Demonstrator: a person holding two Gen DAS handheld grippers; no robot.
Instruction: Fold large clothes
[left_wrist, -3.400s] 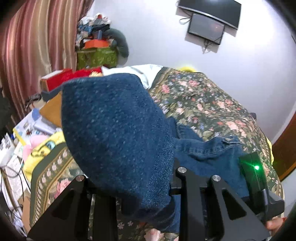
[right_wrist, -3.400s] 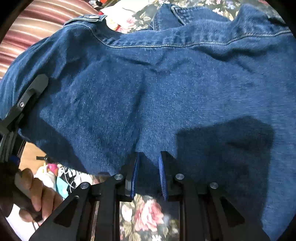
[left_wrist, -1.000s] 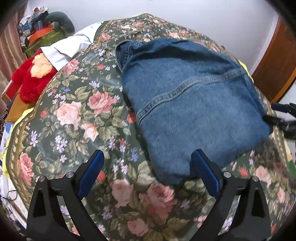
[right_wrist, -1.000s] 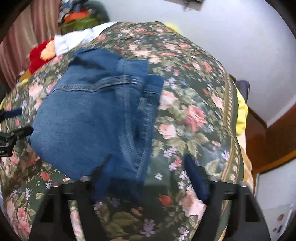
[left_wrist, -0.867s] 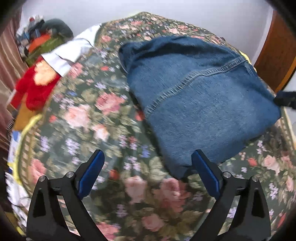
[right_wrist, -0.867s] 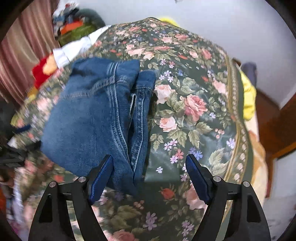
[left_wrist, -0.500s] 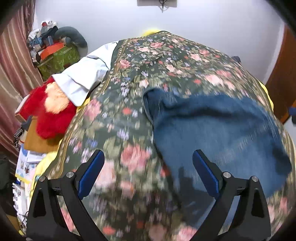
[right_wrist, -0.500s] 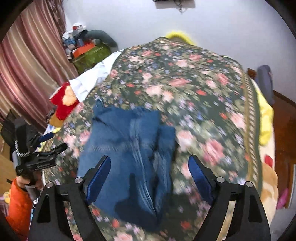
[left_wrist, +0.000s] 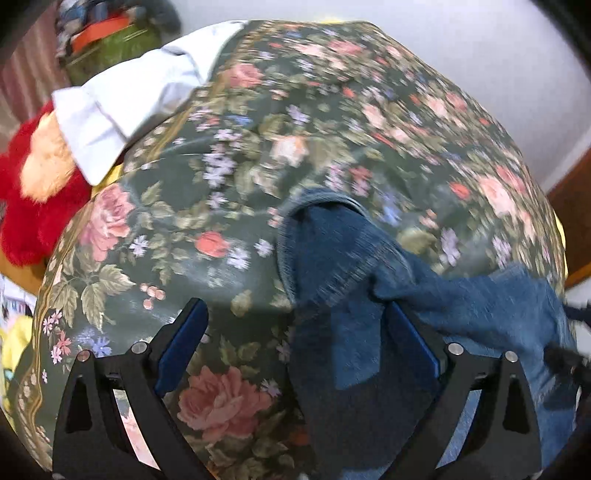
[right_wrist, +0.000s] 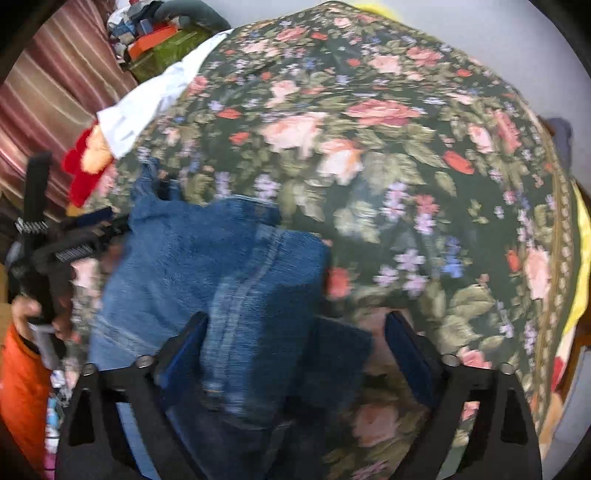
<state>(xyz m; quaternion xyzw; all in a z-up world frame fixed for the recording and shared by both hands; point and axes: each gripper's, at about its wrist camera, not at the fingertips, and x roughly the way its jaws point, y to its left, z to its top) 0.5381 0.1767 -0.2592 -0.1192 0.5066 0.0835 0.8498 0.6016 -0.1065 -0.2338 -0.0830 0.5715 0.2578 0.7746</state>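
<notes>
Our left gripper (left_wrist: 293, 341) points down, and its two blue fingers (left_wrist: 181, 341) stand far apart. Nothing is pinched between them. Our right gripper (right_wrist: 295, 352) points down too. Its jaws have just been opening, and now its blue fingers (right_wrist: 404, 352) stand wide and press on nothing. From the right wrist view we see our left hand (right_wrist: 27, 314) gripping its handle, with an orange sleeve (right_wrist: 22, 387) below.
</notes>
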